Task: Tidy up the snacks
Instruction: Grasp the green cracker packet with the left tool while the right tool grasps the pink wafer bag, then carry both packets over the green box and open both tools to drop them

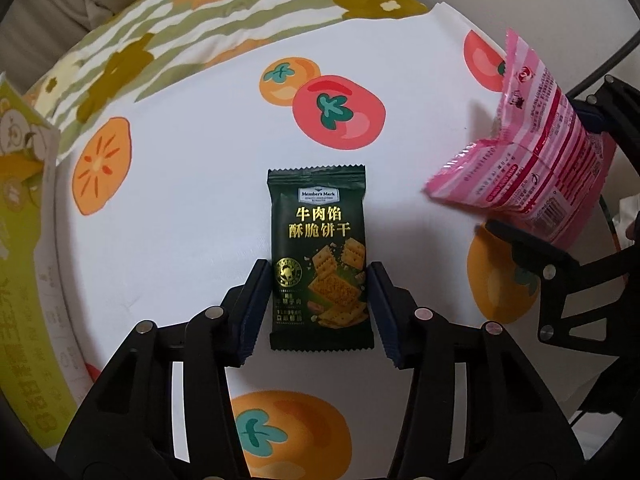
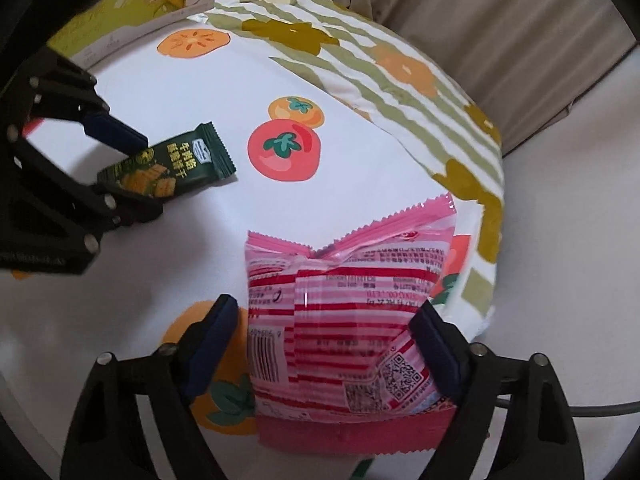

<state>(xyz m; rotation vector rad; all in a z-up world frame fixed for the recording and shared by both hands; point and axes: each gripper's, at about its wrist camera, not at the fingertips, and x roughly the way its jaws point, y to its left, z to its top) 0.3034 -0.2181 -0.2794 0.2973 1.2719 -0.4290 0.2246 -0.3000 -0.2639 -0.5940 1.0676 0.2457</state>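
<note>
The dark green cracker packet [image 1: 320, 256] is seen lying flat on the white fruit-printed cloth [image 1: 180, 184] that covers the worktop, at the centre of the left wrist view, its printed face up and its top edge toward 12 o'clock. It is flanked by the left claw [image 1: 318, 308], whose blue-padded fingers [image 1: 256, 308] stand at either side of the packet's lower half. The right pad appears to touch the packet's edge, while a narrow strip of cloth is visible beside the left pad; the jaws are spread and nothing is clenched.

The pink striped snack bag [image 2: 340, 320] is grasped by the right claw [image 2: 328, 344], with its crumpled top seal pointing toward 12 o'clock and its barcode and QR code facing the camera. In the left wrist view the same bag [image 1: 532, 152] is found at 2 o'clock, raised off the cloth and well apart from the green packet.

A yellow-green carton [image 1: 24, 240] is seen at 9 o'clock in the left wrist view. A green-striped flowered fabric [image 2: 360, 64] lies beyond the cloth toward 12 o'clock.
</note>
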